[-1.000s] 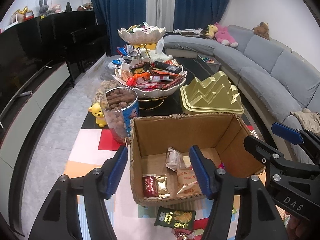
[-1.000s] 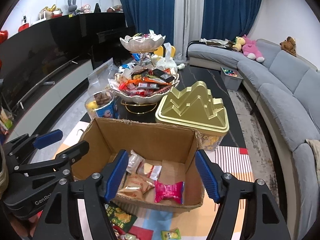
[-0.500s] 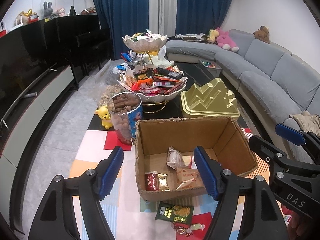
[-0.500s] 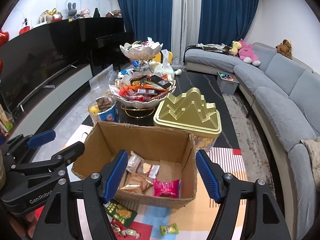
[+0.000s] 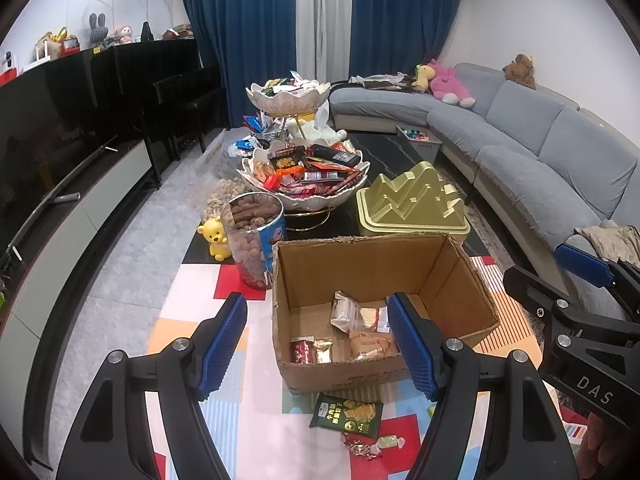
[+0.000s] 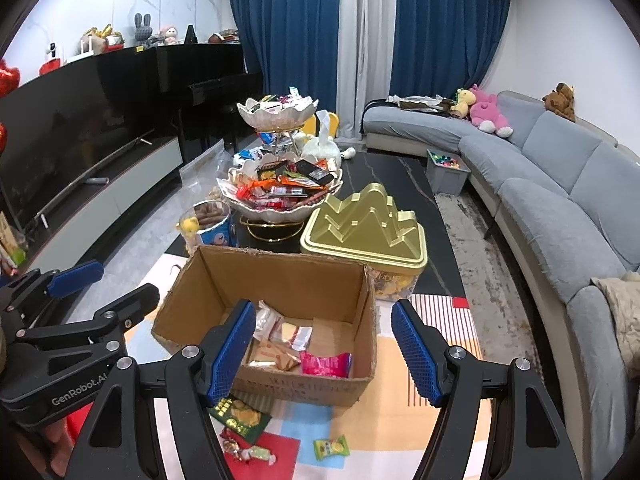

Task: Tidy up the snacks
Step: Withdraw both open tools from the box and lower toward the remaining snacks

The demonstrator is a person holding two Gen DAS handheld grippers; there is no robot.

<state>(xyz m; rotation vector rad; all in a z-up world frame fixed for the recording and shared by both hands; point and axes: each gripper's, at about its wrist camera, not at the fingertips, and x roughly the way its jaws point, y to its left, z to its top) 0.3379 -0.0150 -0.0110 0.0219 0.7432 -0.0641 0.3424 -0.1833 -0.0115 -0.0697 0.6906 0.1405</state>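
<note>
While both of my grippers hang empty above the bench, left gripper (image 5: 316, 344) and right gripper (image 6: 324, 348) with jaws apart, the cardboard box (image 5: 372, 264) sits mid-bench holding several snack packets. I judge I am between picks: a green cracker packet (image 5: 347, 415) and wrapped candies (image 5: 374, 445) lie loose just near of the box. Next, one gripper must descend and close on the packet.

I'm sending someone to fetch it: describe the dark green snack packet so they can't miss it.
Find the open brown cardboard box on the patterned mat. The flat dark green packet lies on the mat outside the box's near wall. Unlike the small twisted-wrapper candies beside it, it is large, rectangular and pictures yellow crackers.
</note>
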